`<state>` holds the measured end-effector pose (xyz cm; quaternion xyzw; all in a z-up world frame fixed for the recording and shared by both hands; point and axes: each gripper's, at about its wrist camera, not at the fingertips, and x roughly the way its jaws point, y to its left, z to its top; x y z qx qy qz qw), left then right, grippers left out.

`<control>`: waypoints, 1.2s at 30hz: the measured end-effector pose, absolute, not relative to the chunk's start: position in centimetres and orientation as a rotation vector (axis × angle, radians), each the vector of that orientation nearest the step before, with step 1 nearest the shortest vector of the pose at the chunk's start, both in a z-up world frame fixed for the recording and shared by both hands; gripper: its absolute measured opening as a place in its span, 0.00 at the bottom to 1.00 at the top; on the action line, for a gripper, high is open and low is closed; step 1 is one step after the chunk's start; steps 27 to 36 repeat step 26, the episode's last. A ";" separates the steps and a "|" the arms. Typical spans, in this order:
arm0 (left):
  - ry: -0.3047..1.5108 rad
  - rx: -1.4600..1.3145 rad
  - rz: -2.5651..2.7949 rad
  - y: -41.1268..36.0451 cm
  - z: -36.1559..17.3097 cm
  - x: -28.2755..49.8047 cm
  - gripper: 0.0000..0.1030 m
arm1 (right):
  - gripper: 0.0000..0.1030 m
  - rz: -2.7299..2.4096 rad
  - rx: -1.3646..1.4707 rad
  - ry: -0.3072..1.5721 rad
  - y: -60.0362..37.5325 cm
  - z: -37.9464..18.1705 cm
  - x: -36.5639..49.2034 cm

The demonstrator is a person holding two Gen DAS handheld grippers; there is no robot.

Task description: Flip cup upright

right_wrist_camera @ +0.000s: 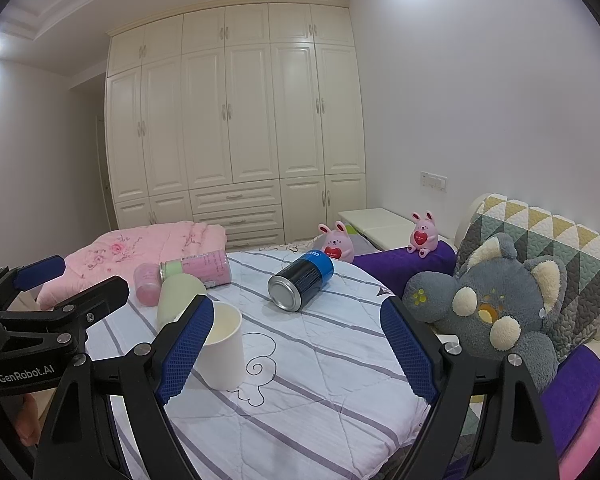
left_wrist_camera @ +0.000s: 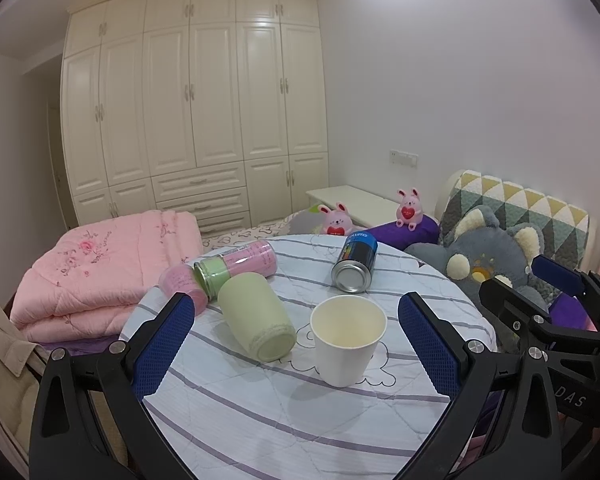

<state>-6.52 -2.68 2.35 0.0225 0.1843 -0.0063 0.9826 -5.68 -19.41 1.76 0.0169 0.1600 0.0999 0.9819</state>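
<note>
A white paper cup [left_wrist_camera: 346, 340] stands upright, mouth up, on the round table with a striped cloth [left_wrist_camera: 260, 420]. It also shows in the right wrist view [right_wrist_camera: 224, 346], partly behind that gripper's left finger. A pale green cup [left_wrist_camera: 256, 316] lies on its side just left of it, base toward me. My left gripper [left_wrist_camera: 296, 344] is open and empty, its fingers standing wide on either side of both cups. My right gripper [right_wrist_camera: 296, 348] is open and empty, to the right of the white cup, over bare cloth.
A pink and green bottle [left_wrist_camera: 240, 264] and a small pink cup [left_wrist_camera: 182, 286] lie at the table's far left. A dark blue can [left_wrist_camera: 356, 264] lies on its side at the back. A grey plush toy [right_wrist_camera: 496, 312] sits right. A pink quilt [left_wrist_camera: 100, 272] lies left.
</note>
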 end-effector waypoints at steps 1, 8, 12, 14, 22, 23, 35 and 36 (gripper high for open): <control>0.371 0.045 -0.012 -2.7 2.4 -6.5 1.00 | 0.84 0.201 0.034 0.323 -19.4 1.7 -5.7; 0.376 0.047 -0.011 -2.6 2.1 -6.5 1.00 | 0.84 0.200 0.031 0.328 -19.5 1.7 -5.8; 0.377 0.049 -0.010 -2.6 2.1 -6.4 1.00 | 0.84 0.202 0.032 0.329 -19.5 1.7 -5.8; 0.376 0.048 -0.011 -2.6 2.1 -6.4 1.00 | 0.84 0.201 0.031 0.329 -19.4 1.7 -5.8; 0.383 0.047 -0.010 -2.5 1.9 -6.3 1.00 | 0.84 0.202 0.029 0.331 -19.5 1.6 -5.7; 0.385 0.047 -0.011 -2.5 1.9 -6.3 1.00 | 0.84 0.203 0.027 0.333 -19.4 1.6 -5.7; 0.390 0.045 -0.014 -2.3 1.8 -6.2 1.00 | 0.84 0.203 0.025 0.338 -19.5 1.5 -5.5; 0.390 0.045 -0.014 -2.3 1.8 -6.2 1.00 | 0.84 0.203 0.025 0.338 -19.5 1.5 -5.5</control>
